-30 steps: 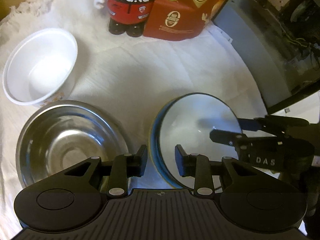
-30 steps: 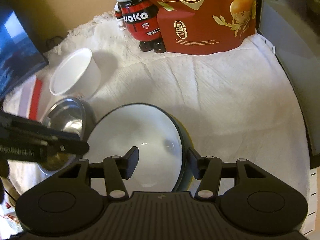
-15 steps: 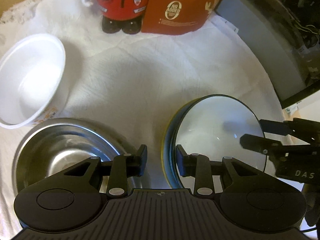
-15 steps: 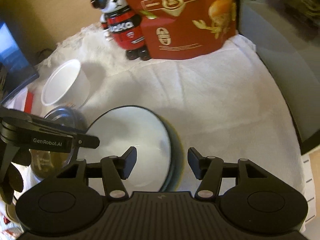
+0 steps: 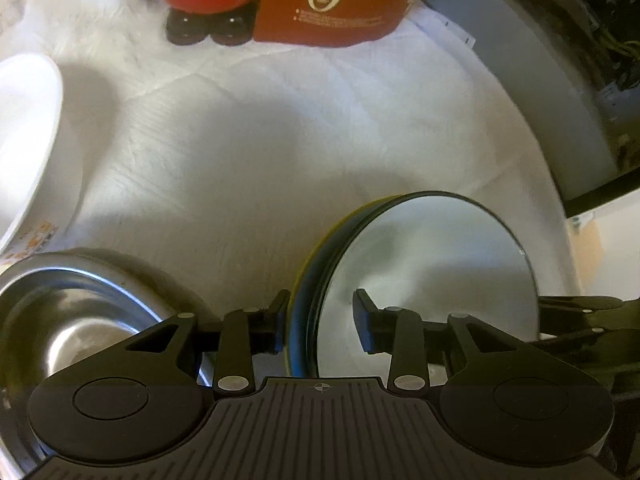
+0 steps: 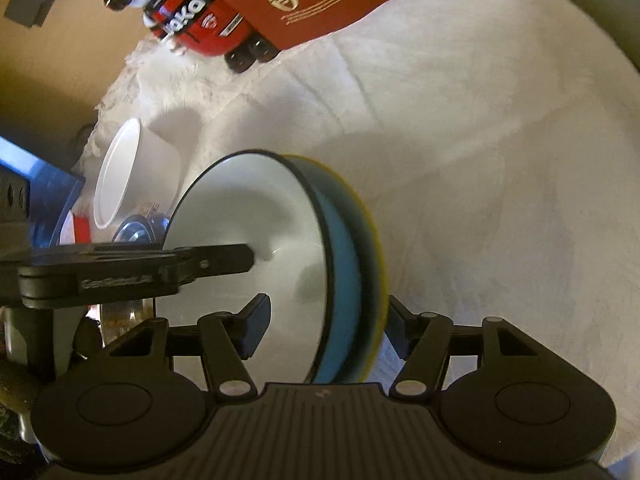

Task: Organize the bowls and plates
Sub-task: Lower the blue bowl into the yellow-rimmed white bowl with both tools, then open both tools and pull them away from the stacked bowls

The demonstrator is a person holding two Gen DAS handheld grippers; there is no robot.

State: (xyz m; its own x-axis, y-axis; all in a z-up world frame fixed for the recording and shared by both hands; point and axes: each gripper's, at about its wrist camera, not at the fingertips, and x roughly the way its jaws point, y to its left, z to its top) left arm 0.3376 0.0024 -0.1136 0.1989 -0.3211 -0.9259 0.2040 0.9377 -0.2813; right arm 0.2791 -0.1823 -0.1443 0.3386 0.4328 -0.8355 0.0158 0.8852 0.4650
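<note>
Stacked plates sit nearest us on the white-clothed desk, with both tools straddling opposite edges of the stack. We see a white-faced top plate with a dark rim, and blue and yellow edges beneath it.

In the left wrist view, the left gripper holds its jaws apart, one finger outside the stack's left edge and the other over the white face. We cannot tell whether either pad touches the rim.

In the right wrist view, the right gripper is opening its jaws. The stack's right edge lies between them, one finger over the white face and one outside the yellow edge. Neither pad visibly presses on it.

Just left of the stack, we find a steel bowl resting upright, close to the plates. Beyond the steel bowl stands a white bowl, upright and just behind it.

At the far side of the desk, a red bear-shaped bottle stands directly beside a red carton. Dark equipment borders the desk on the right.
</note>
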